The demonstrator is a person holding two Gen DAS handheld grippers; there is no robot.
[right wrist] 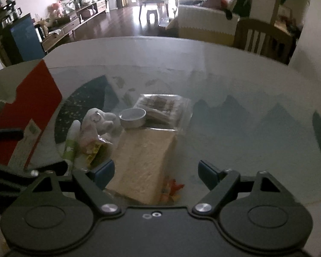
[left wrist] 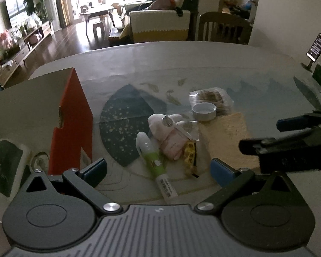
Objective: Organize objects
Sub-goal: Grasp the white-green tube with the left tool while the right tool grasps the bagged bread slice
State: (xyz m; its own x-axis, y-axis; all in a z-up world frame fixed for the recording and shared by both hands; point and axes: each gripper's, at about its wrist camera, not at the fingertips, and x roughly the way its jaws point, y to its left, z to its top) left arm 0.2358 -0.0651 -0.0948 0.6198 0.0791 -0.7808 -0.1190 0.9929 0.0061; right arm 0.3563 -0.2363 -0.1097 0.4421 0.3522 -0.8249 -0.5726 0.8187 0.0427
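A pile of small objects lies mid-table: a green-and-white tube (left wrist: 155, 160), a pink plush toy (left wrist: 168, 132) with a key ring, a yellow snack packet (left wrist: 190, 158), a round metal tin (left wrist: 204, 111), a clear bag of brown snacks (left wrist: 211, 97) and a tan sponge-like pad (left wrist: 226, 137). My left gripper (left wrist: 158, 171) is open just short of the tube. My right gripper (right wrist: 156, 174) is open above the near end of the tan pad (right wrist: 143, 162). The right wrist view also shows the plush toy (right wrist: 96, 124), the tin (right wrist: 132, 117) and the snack bag (right wrist: 162, 107).
A red-sided cardboard box (left wrist: 70, 126) stands open at the left, red cardboard box (right wrist: 25, 115) in the right view too. A phone on a stand (left wrist: 316, 48) sits at the far right edge. A wooden chair (left wrist: 222, 27) stands behind the table (left wrist: 182, 64). A small orange item (right wrist: 173, 187) lies beside the pad.
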